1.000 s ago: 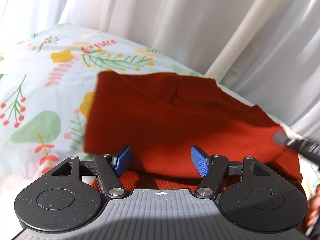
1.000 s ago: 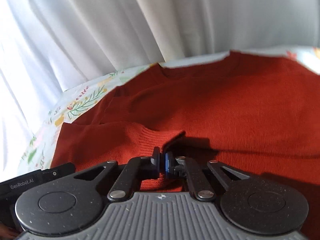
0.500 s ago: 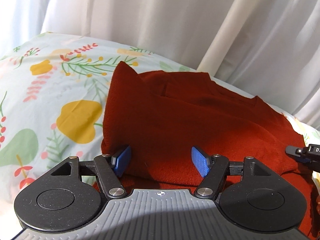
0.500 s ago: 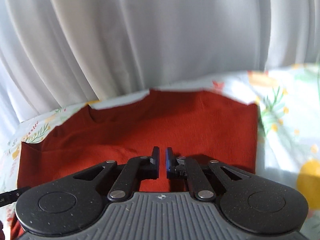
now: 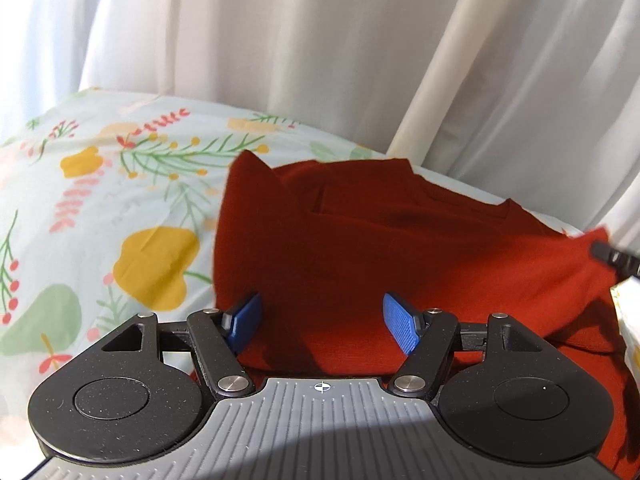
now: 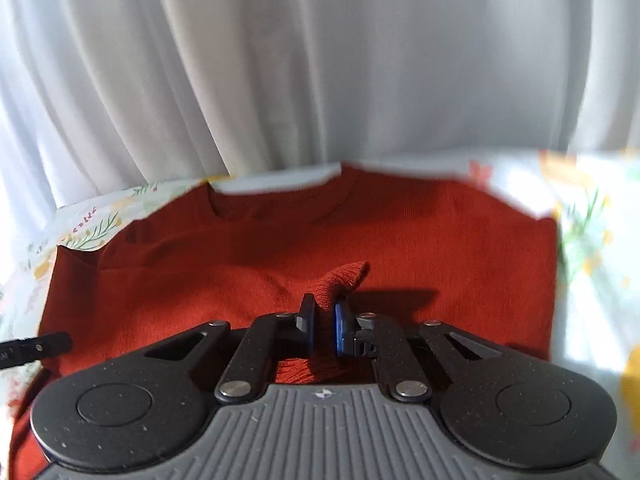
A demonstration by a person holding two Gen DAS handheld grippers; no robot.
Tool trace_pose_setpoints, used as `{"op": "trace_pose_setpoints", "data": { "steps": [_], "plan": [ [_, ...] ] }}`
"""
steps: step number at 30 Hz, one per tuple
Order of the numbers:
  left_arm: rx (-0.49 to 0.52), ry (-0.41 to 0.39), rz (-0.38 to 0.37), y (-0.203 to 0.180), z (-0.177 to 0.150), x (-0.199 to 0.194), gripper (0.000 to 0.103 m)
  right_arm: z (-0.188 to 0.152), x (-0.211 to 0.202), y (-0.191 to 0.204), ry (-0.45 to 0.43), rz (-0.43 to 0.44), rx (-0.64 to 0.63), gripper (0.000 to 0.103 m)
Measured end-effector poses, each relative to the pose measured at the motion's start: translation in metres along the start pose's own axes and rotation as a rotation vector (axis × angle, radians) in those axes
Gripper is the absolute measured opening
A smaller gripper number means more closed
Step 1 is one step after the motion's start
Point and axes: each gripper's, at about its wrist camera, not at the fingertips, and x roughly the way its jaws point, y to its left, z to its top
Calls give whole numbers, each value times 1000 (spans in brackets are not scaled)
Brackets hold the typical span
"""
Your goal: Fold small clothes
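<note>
A rust-red knit sweater (image 5: 400, 248) lies on a floral sheet, its left side folded over the body. My left gripper (image 5: 322, 322) is open and empty just above the sweater's near edge. In the right wrist view the sweater (image 6: 420, 240) lies flat with its neckline at the far side. My right gripper (image 6: 323, 322) is shut on a ribbed sleeve cuff (image 6: 344, 276) that sticks up between the fingers. The right gripper's tip (image 5: 614, 258) shows at the left view's right edge, holding red fabric.
The floral sheet (image 5: 100, 208) covers the surface to the left and also shows in the right wrist view (image 6: 592, 220). White curtains (image 5: 320, 48) hang close behind. The left gripper's tip (image 6: 34, 348) shows at the right view's left edge.
The right gripper let go, swung right across the sweater and has closed on the sleeve cuff. The left gripper stayed open and shifted slightly over the folded left side.
</note>
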Motion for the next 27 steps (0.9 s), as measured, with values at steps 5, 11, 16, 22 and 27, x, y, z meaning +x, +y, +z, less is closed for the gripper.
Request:
{"op": "trace_pose_setpoints", "data": {
  "steps": [5, 11, 16, 22, 27],
  "plan": [
    [59, -20, 1, -16, 4, 7, 73, 26, -9, -1, -152, -181, -95, 8],
    [109, -3, 40, -27, 8, 30, 72, 28, 6, -45, -116, -265, 11, 8],
    [113, -6, -17, -31, 10, 24, 72, 12, 14, -69, -43, -389, 114, 7],
    [205, 39, -44, -59, 3, 46, 72, -7, 11, -62, 25, -47, 271, 10],
    [193, 38, 2, -60, 4, 63, 81, -13, 39, -40, 50, -107, 62, 9]
  ]
}}
